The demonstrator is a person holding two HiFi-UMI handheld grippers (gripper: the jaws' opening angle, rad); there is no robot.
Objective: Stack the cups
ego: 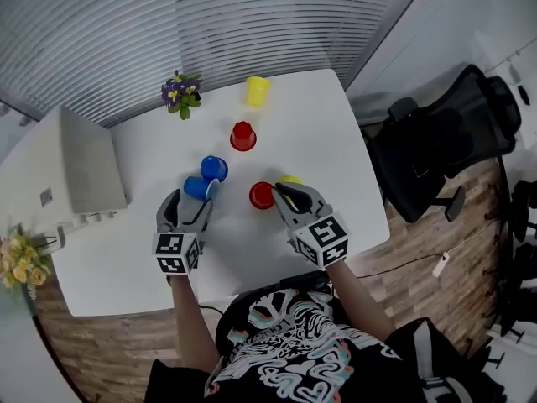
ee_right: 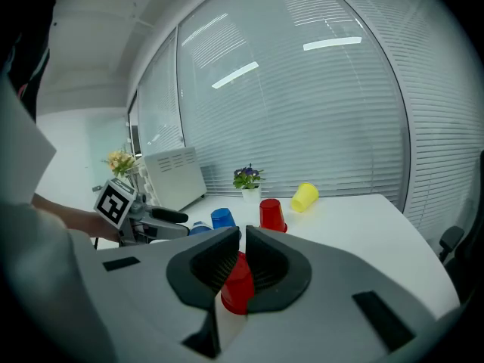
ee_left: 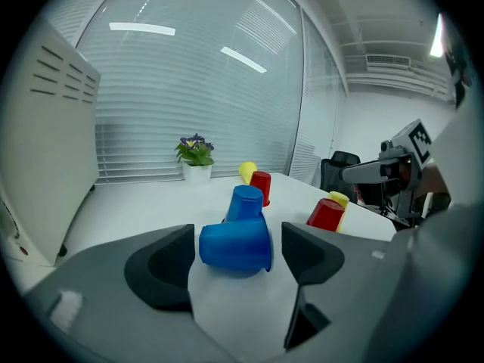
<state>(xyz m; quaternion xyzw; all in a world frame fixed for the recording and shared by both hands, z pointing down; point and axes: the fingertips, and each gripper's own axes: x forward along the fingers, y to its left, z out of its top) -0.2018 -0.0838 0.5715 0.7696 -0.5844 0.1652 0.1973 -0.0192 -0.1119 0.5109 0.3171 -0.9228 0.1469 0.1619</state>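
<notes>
Six cups are on the white table [ego: 336, 158]. A blue cup [ego: 199, 188] [ee_left: 236, 244] lies on its side between the jaws of my left gripper [ego: 191, 203] [ee_left: 236, 262], which is open and clear of it. Just behind stands a second blue cup [ego: 214, 168] [ee_left: 246, 203], upside down. My right gripper [ego: 291, 196] [ee_right: 243, 237] is shut, with an upside-down red cup [ego: 262, 195] [ee_right: 238, 286] just beyond its tips and a yellow cup [ego: 289, 180] [ee_left: 339, 200] beside that. Farther back are another red cup [ego: 243, 135] [ee_right: 271, 215] and a tipped yellow cup [ego: 258, 91] [ee_right: 305, 197].
A white boxy appliance [ego: 80, 170] fills the table's left end. A small potted plant [ego: 180, 93] stands at the back edge by the window blinds. A black office chair [ego: 445, 149] is off the table's right side. Yellow flowers [ego: 21, 263] are at the near left.
</notes>
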